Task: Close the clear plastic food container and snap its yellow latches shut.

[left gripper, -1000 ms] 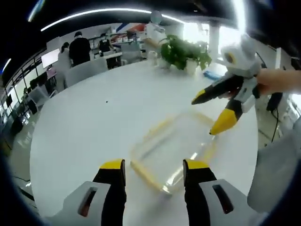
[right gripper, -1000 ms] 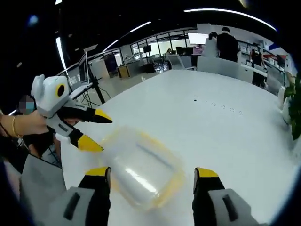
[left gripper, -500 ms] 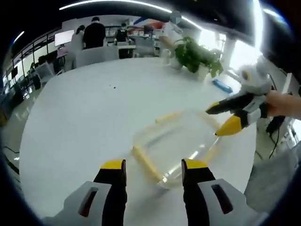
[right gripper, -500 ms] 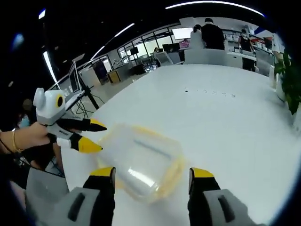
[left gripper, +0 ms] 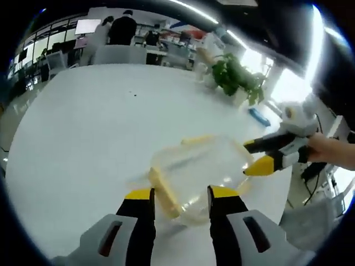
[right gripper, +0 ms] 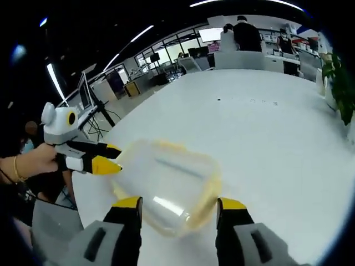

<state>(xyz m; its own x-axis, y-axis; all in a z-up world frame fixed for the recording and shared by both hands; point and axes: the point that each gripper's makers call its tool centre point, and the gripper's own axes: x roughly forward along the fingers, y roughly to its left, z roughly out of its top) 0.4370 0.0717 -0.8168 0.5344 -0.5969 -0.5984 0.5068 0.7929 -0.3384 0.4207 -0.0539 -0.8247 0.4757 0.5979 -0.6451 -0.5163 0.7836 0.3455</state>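
Note:
The clear plastic container [left gripper: 197, 172] lies on the white table [left gripper: 83, 127], with pale yellow latches along its edges. One latch [left gripper: 164, 192] lies just inside the left jaw of my left gripper [left gripper: 180, 194], which is open and straddles the container's near edge. My right gripper [left gripper: 252, 157] comes in from the right, tips at the container's far side. In the right gripper view the container [right gripper: 172, 183] sits between the open jaws of my right gripper [right gripper: 178, 203]. There my left gripper [right gripper: 111, 158] points at its left edge.
A potted plant [left gripper: 238, 77] and a small blue object [left gripper: 259, 116] stand at the table's far side. People and desks fill the room behind [left gripper: 123, 27]. A hand [right gripper: 25, 166] holds the left gripper beyond the table edge. Bare tabletop [right gripper: 266, 127] stretches beyond the container.
Both grippers have come closer to the container, so it now reaches between each gripper's own jaws. The jaw gaps look a little narrower. The container has stayed in place.

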